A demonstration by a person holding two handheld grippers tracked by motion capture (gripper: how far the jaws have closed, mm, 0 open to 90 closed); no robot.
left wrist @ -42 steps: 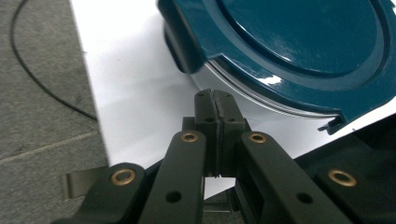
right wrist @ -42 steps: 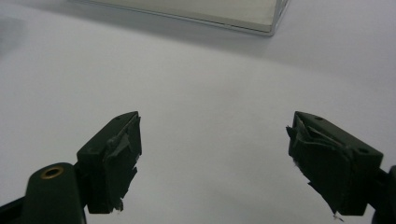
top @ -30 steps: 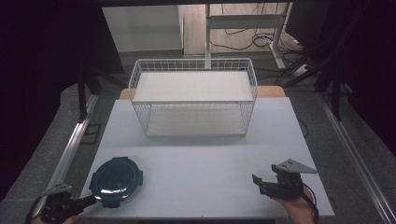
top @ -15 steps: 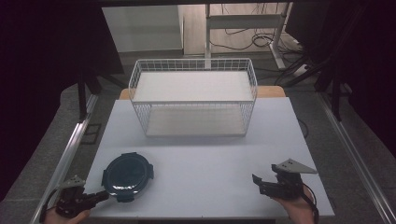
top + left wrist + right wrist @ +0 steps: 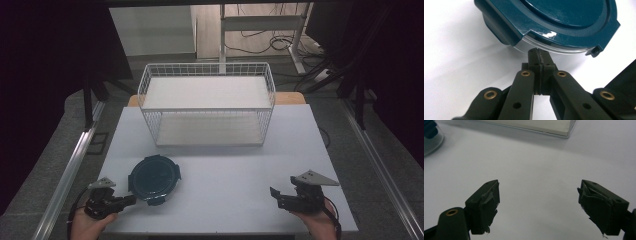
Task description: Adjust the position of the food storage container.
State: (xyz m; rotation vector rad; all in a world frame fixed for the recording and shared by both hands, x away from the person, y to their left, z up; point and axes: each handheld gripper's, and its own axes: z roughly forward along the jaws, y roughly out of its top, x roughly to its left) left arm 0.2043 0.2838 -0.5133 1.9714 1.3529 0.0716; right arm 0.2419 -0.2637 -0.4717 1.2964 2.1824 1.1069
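A round clear container with a dark teal clip lid (image 5: 154, 178) sits on the white table at the front left. My left gripper (image 5: 131, 199) lies just to its lower left. In the left gripper view the two jaws are pressed together with nothing between them, and the left gripper (image 5: 537, 53) touches the clear wall under the container's lid (image 5: 564, 22). My right gripper (image 5: 276, 196) rests at the front right, far from the container. Its jaws stand wide apart over bare table in the right gripper view (image 5: 537, 200), and the container's edge (image 5: 430, 137) shows at the top left.
A white wire basket (image 5: 206, 65) with a pale floor stands at the back middle of the table (image 5: 225, 165). Its lower corner (image 5: 564, 130) shows at the top of the right gripper view. Metal rails run along both sides, with cables and a desk frame behind.
The left hand and its gripper have moved right and slightly away from the front edge. The container has slid the same way ahead of the shut jaws. The right gripper has stayed put.
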